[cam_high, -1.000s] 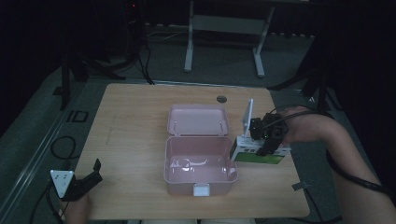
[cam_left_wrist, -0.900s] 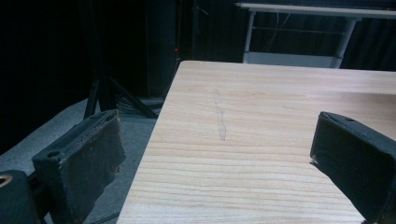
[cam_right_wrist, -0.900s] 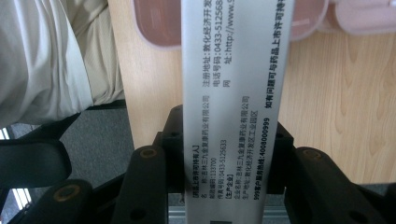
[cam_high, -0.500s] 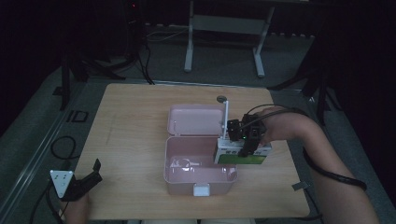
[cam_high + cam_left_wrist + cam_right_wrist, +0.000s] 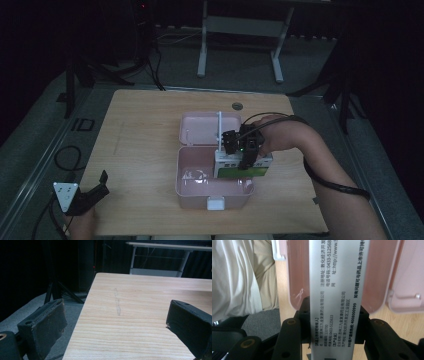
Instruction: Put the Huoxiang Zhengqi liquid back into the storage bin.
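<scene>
We see our right claw (image 5: 243, 150) clenched on a flat medicine carton (image 5: 241, 165), its black jaws pressing the two broad faces. In the right gripper view the carton (image 5: 338, 290) rises as a narrow white panel printed with black text, wedged tight between the jaws. In the high view the carton shows a white top and a green lower band, and it hangs over the right part of the open pink box (image 5: 200, 187). That box is smooth plastic with rounded corners and a white latch at its near wall; its lid (image 5: 200, 127) lies flat on the far side. Inside the tray something pale and glossy lies at the left; we cannot tell what. Our left claw (image 5: 92, 192) sits released at the near left corner of the light wooden counter (image 5: 140, 130), jaws wide apart over bare grain (image 5: 140, 322).
</scene>
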Tool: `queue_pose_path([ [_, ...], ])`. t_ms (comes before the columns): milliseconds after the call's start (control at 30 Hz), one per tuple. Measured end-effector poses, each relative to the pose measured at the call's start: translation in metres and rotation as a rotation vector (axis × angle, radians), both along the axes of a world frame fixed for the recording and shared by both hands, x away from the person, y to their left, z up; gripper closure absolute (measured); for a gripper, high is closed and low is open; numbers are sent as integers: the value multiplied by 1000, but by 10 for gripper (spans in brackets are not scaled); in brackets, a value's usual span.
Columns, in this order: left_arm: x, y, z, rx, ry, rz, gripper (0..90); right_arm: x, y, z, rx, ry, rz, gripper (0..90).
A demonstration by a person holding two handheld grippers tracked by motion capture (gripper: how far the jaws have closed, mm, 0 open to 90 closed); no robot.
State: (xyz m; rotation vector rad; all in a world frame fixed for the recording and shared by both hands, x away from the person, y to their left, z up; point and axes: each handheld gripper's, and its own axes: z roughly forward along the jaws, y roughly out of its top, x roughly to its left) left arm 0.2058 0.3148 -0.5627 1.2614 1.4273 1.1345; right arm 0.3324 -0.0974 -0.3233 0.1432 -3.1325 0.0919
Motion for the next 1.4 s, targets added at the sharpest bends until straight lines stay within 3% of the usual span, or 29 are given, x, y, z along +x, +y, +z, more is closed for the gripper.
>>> queue_pose_path([
  [300, 0, 0, 0, -1, -1, -1, 27, -2, 23, -8, 4, 23, 37, 622],
  [567, 0, 0, 0, -1, 0, -2, 27, 2, 35, -19, 17, 29, 27, 622],
  [1033, 0, 0, 0, 1, 0, -2, 27, 2, 37, -72, 1, 78, 20, 621],
  [1400, 0, 0, 0, 0, -1, -3, 27, 0, 39, -112, -19, 88, 19, 621],
])
